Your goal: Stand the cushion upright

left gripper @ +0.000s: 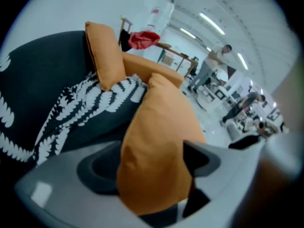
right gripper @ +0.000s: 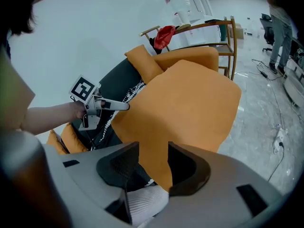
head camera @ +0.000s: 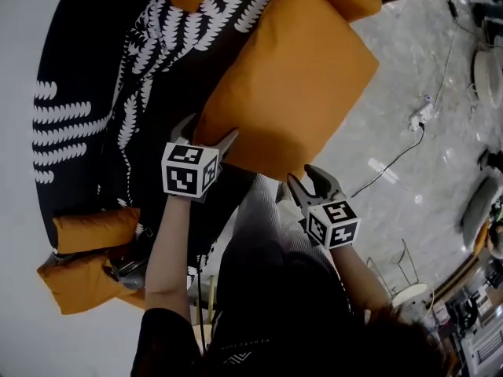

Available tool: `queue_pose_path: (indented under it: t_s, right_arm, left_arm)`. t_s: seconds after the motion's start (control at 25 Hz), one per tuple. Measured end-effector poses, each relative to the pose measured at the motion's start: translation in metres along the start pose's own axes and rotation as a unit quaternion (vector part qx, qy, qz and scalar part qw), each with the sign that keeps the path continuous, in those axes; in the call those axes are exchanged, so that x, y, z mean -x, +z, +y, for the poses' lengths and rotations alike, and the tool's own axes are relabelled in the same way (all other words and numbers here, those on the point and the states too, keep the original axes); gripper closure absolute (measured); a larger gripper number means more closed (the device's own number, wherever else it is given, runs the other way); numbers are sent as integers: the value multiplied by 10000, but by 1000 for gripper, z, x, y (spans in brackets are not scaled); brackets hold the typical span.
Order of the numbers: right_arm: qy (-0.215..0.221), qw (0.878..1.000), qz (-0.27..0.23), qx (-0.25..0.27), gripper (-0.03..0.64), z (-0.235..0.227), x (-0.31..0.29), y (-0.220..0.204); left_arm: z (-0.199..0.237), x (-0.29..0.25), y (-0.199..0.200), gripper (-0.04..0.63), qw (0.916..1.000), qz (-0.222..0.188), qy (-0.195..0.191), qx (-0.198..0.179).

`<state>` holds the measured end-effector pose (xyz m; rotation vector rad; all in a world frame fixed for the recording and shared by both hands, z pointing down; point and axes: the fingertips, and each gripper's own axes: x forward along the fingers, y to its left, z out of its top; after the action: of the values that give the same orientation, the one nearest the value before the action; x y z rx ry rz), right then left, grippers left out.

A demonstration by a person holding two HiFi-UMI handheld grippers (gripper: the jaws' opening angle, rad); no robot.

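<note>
On my left the dark leaf-print seat point(head camera: 86, 53) runs off the frame, and my arm point(head camera: 165, 250) hides part of the spare cushions point(head camera: 86, 277). My left hand-held gripper point(head camera: 211, 129) stands wide, straddling the near corner of the orange cushion point(head camera: 291, 85), which leans tilted on the seat. My right hand-held gripper point(head camera: 306, 181) is half open. The cushion's lower corner shows in its gap, unpinched.
</note>
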<state>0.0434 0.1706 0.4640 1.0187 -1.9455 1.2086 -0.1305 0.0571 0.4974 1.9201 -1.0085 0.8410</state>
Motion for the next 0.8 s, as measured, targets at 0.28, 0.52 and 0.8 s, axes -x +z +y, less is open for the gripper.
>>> queue_pose_path:
  t_s: [0.28, 0.52, 0.8]
  right_arm:
    - [-8, 9999, 109, 0, 445, 7, -7, -5]
    - [6, 9998, 202, -30, 445, 1, -13, 1]
    - [-14, 9997, 239, -80, 445, 8, -13, 9]
  left_arm:
    - [2, -6, 4, 134, 9997, -31, -249, -60]
    - [0, -29, 7, 123, 9987, 282, -434, -15]
    - [7, -28, 11, 127, 9965, 584, -583, 129]
